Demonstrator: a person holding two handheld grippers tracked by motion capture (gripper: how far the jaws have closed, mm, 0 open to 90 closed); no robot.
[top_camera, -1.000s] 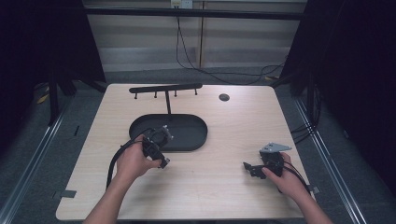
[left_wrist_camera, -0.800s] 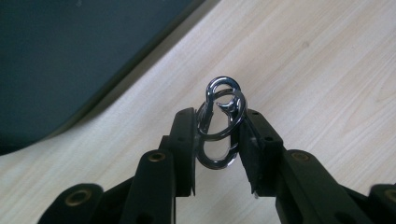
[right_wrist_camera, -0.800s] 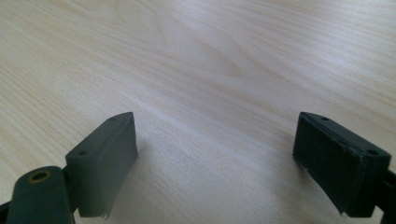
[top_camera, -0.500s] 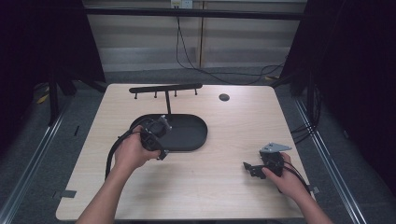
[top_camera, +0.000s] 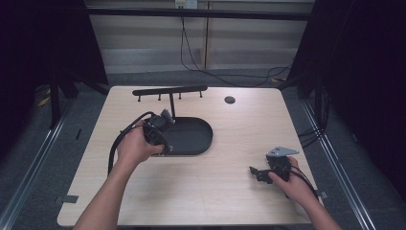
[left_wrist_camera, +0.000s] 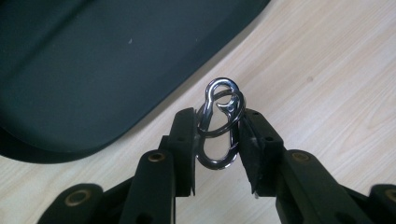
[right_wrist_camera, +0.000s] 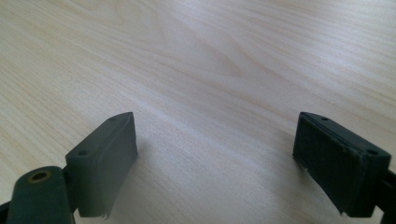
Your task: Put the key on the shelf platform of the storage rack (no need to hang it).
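Two grippers show in the high view: your left gripper (top_camera: 160, 129) sits in your left hand (top_camera: 135, 147) over the near left end of the black oval tray (top_camera: 194, 136), while your right gripper (top_camera: 268, 170) lies low in your right hand (top_camera: 292, 184) near the table's right front corner, well apart from the tray. Behind the tray a thin post carries a dark bar with small pegs (top_camera: 170, 90), and a small dark round disc (top_camera: 230, 99) sits on the wooden table (top_camera: 215, 191) toward the far edge. From this height you cannot make out what the left jaws hold. In the left gripper view the answer is plain: your jaws are clamped on a shiny metal carabiner (left_wrist_camera: 219, 123), one pad pressing each of its long sides, its narrower looped end rising past the fingertips (left_wrist_camera: 184, 135) and a small ring threaded through that end. It is held clear of the surface, with pale wood under it and the tray's curved dark edge (left_wrist_camera: 93, 84) just beyond to the upper left. In the right gripper view your jaws stand wide apart with nothing between them, both pads (right_wrist_camera: 109, 158) hovering close over bare wood grain.
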